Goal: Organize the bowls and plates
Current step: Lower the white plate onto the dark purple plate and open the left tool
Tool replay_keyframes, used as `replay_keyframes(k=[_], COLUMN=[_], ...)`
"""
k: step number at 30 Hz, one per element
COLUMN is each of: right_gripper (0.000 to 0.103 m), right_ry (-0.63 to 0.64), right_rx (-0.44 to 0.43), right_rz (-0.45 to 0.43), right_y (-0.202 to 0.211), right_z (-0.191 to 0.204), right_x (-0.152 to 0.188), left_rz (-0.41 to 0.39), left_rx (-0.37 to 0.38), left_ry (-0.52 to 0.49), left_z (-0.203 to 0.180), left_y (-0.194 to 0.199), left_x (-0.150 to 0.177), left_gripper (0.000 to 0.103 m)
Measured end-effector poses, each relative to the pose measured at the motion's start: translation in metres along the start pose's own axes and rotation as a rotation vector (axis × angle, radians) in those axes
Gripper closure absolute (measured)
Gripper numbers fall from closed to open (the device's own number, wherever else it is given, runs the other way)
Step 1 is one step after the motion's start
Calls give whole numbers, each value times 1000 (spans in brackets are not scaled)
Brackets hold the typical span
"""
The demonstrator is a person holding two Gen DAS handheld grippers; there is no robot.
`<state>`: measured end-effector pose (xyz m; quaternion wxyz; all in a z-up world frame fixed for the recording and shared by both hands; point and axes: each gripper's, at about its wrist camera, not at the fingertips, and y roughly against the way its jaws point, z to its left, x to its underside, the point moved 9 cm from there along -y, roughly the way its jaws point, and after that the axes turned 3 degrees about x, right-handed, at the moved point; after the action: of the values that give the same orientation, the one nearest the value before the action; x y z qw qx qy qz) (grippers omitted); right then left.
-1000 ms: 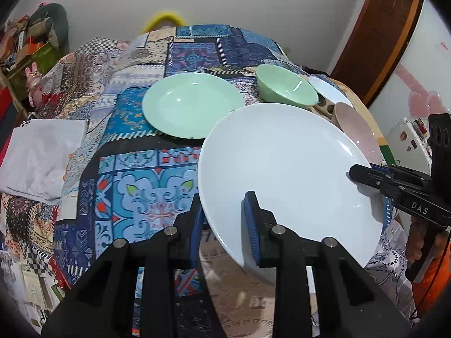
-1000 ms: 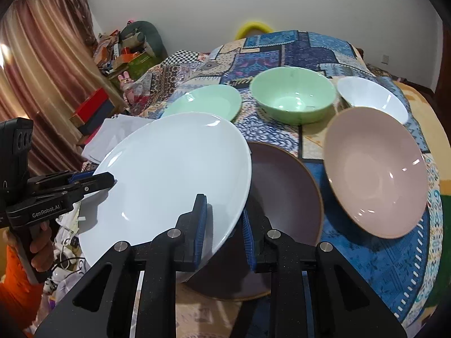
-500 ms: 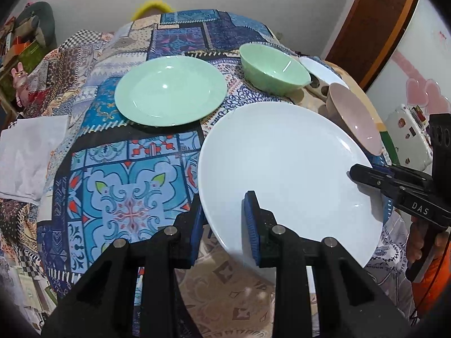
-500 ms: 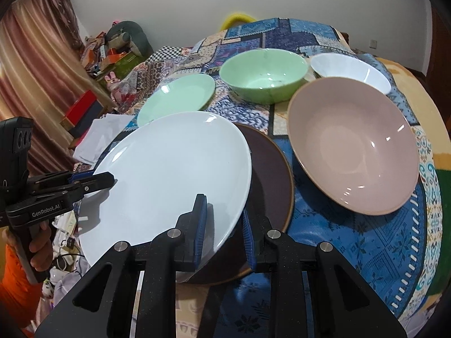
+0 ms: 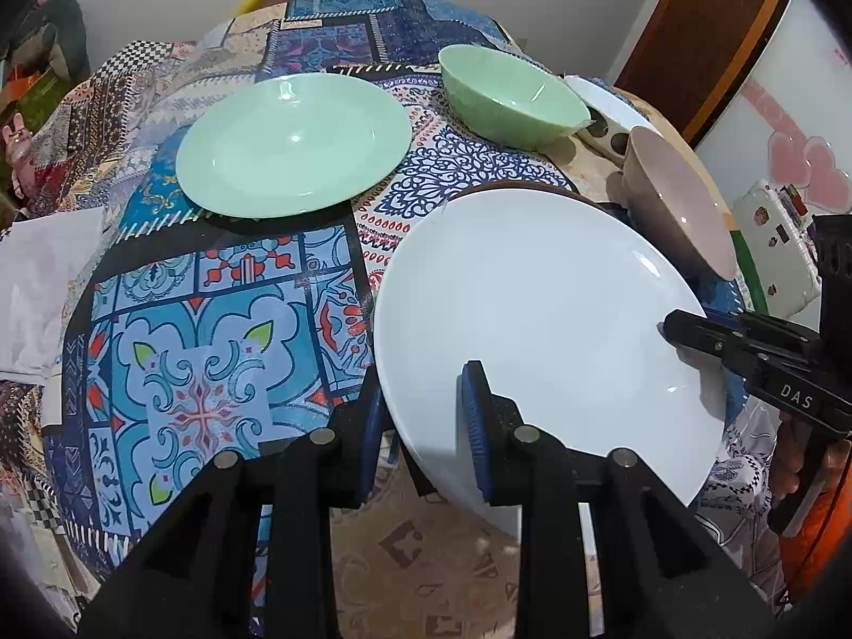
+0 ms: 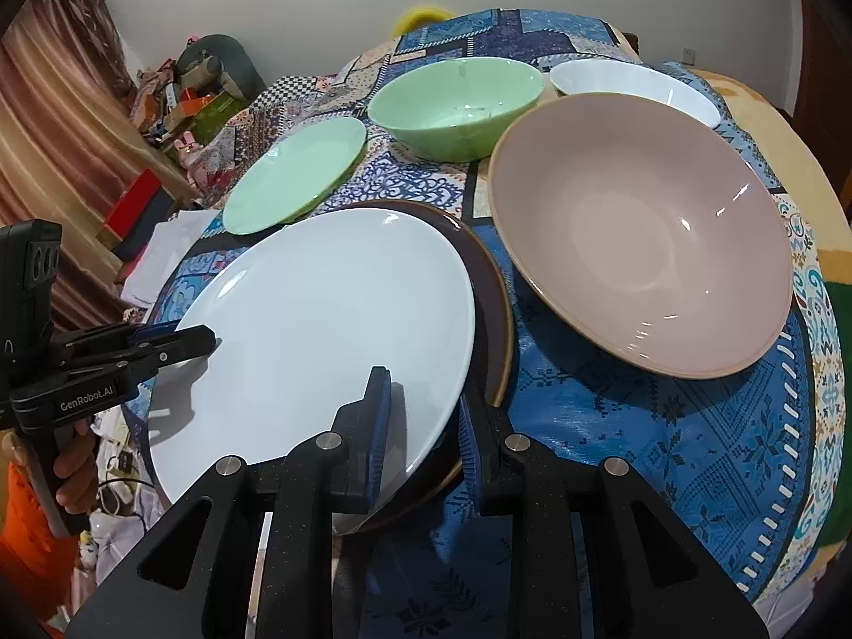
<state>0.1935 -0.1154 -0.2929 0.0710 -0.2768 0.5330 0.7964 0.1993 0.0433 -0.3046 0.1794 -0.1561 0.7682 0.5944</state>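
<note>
Both grippers hold one large white plate (image 5: 538,319) by opposite rims. My left gripper (image 5: 423,420) is shut on its near-left rim; my right gripper (image 6: 420,423) is shut on its right rim. The white plate (image 6: 325,330) hangs low over a dark brown plate (image 6: 492,293) on the patterned tablecloth. A green plate (image 5: 293,144), a green bowl (image 5: 506,96), a pink bowl (image 6: 639,223) and a white bowl (image 6: 633,85) stand further back. The right gripper also shows in the left wrist view (image 5: 692,333), the left one in the right wrist view (image 6: 181,341).
The table's near edge runs just below the white plate. White cloth (image 5: 37,287) lies off the table's left side. Cluttered boxes and a curtain (image 6: 64,122) stand to the left, a wooden door (image 5: 703,26) to the right.
Both grippers have carried the white plate forward and down, over the dark brown plate. The bowls and the green plate look nearer; none of them moved.
</note>
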Motion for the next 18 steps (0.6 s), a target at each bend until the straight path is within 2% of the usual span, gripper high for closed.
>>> replay_keyframes(k=[11,18], right_gripper=[81,81], right_ry=[-31,-15], right_rx=[0,15], right_rz=[-9,-5], right_y=[-1,2], right_z=[-7,-6], right_x=[-6,-5], left_rz=[22,19], left_rx=[-5,-48], left_ry=[-5,-49], left_z=[-2,-7], left_y=[-12,-16], left_x=[-4,-5], left_gripper=[74,73])
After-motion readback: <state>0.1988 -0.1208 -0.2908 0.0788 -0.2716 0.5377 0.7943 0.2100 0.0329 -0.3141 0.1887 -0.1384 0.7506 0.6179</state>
